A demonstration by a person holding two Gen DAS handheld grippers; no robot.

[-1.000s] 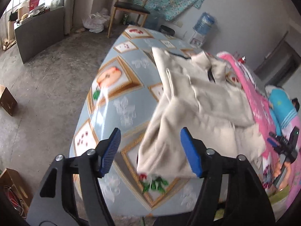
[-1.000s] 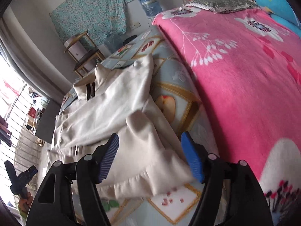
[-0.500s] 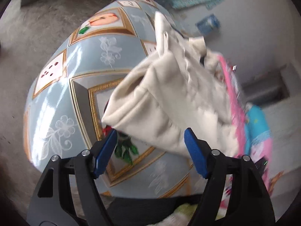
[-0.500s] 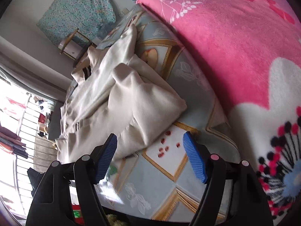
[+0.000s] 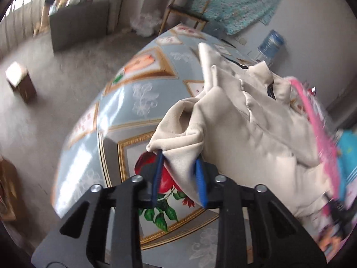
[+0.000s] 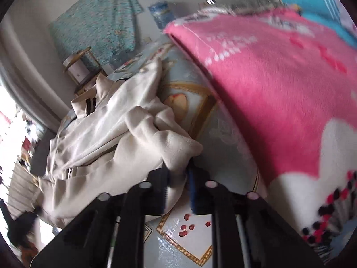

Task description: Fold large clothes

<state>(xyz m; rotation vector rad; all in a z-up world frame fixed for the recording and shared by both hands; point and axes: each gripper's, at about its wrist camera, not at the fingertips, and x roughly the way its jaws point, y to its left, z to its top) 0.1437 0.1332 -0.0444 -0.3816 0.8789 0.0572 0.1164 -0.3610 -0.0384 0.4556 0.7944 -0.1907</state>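
A cream garment [image 5: 241, 131] lies crumpled on a light blue patterned sheet [image 5: 138, 102]. In the left wrist view my left gripper [image 5: 178, 165] has its blue pads pressed on the near left corner of the hem, jaws still closing, the cloth lifted a little off the sheet. In the right wrist view the same cream garment [image 6: 116, 134] bunches toward the other corner, where my right gripper [image 6: 178, 174] is closing with the cloth pinched between its pads. The garment's collar with dark stripes [image 6: 90, 106] lies at the far end.
A pink floral blanket [image 6: 279, 89] covers the bed's right side. A wooden chair [image 5: 187, 11], a water jug [image 5: 271, 42] and a teal cloth [image 6: 96, 29] on the wall stand beyond the bed's far end. Bare floor with a small box [image 5: 20, 82] lies to the left.
Both grippers went from wide open to closed on the garment's near corners. Each moved down and forward onto the hem, and the cloth now bunches up at the pads.
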